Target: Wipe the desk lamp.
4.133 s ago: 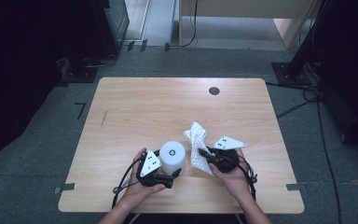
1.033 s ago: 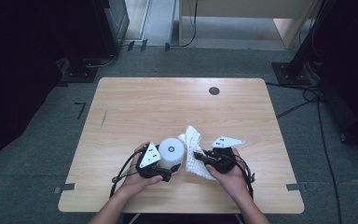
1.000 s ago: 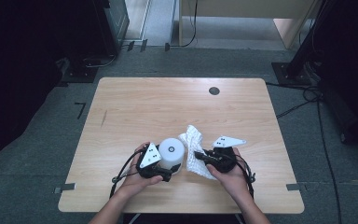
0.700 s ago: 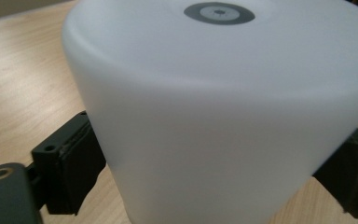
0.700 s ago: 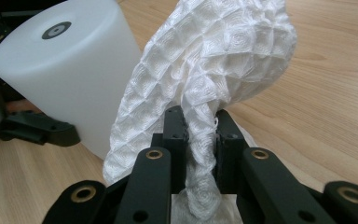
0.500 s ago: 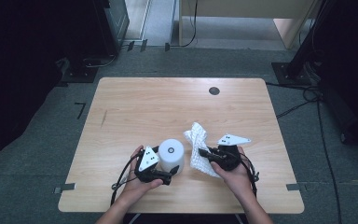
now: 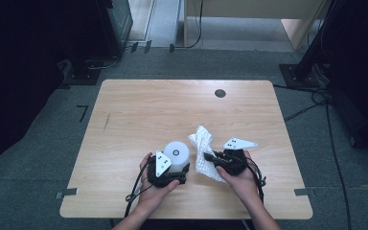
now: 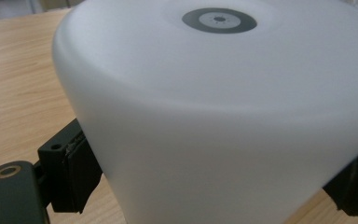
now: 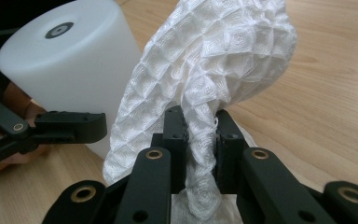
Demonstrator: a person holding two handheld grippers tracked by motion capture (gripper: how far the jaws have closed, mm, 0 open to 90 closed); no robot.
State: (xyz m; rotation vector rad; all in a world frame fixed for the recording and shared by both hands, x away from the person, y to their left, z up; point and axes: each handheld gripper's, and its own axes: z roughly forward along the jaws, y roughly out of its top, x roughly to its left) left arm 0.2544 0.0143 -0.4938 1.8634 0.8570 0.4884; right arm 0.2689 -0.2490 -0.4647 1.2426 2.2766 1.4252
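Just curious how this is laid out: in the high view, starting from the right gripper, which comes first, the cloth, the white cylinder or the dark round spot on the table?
1. Cloth: pinched in the right gripper, at its jaws.
2. White cylinder: just left, in the left gripper.
3. Dark spot: far side of the table.

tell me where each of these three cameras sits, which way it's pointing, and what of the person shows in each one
High view: above the near table edge, looking forward and down on the table; both forearms, hands and grippers show.
Left gripper view: rides the left gripper, looking along its jaws, which clamp the white cup.
Right gripper view: rides the right gripper, looking along its jaws, which pinch the white cloth; part of the left hand shows.
Shared: all three show the cup.
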